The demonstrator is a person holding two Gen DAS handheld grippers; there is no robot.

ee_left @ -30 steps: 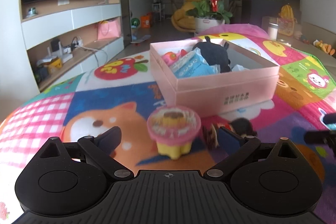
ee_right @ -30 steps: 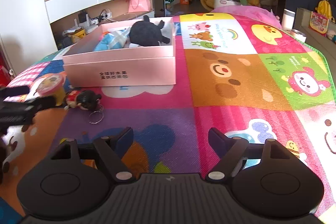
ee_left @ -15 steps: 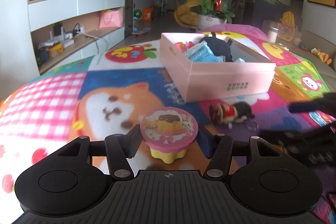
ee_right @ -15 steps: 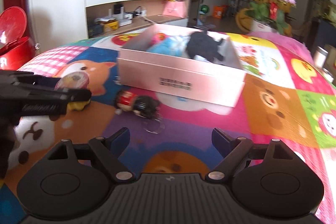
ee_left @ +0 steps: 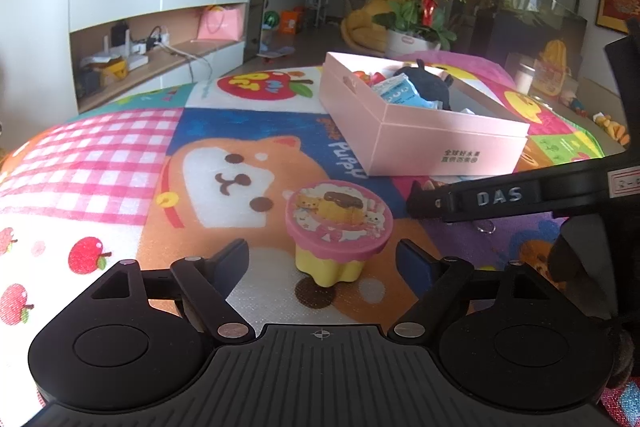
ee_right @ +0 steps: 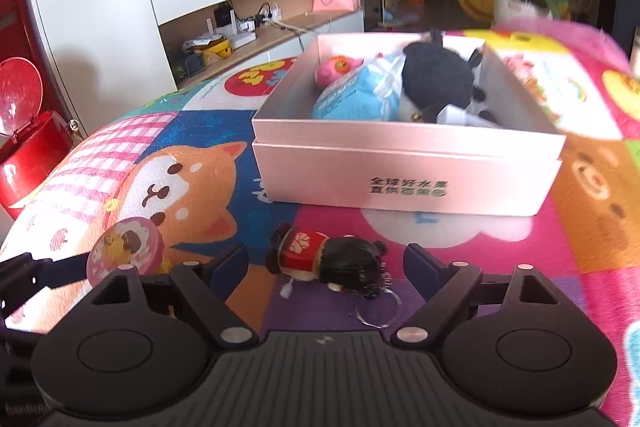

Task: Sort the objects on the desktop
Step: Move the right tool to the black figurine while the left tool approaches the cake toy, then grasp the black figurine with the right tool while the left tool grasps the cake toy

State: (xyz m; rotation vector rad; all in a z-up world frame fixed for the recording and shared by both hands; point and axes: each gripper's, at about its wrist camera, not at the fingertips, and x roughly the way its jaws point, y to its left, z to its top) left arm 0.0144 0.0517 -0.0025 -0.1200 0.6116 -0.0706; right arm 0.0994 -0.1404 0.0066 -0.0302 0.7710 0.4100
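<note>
Left gripper (ee_left: 320,259): jaws wide apart, flanking a pudding cup (ee_left: 338,227) with pink lid and yellow base that stands upright on the cartoon play mat (ee_left: 120,155), touching neither finger. Right gripper (ee_right: 325,269): jaws wide apart, either side of a doll keychain (ee_right: 326,259) lying on the mat. Pink box (ee_right: 408,167): just beyond, holding a black plush (ee_right: 438,79), blue packet (ee_right: 356,99) and pink toy (ee_right: 336,67).

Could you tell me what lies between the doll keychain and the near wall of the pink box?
Nothing lies there: the right wrist view shows only bare play mat between the doll keychain and the pink box.
</note>
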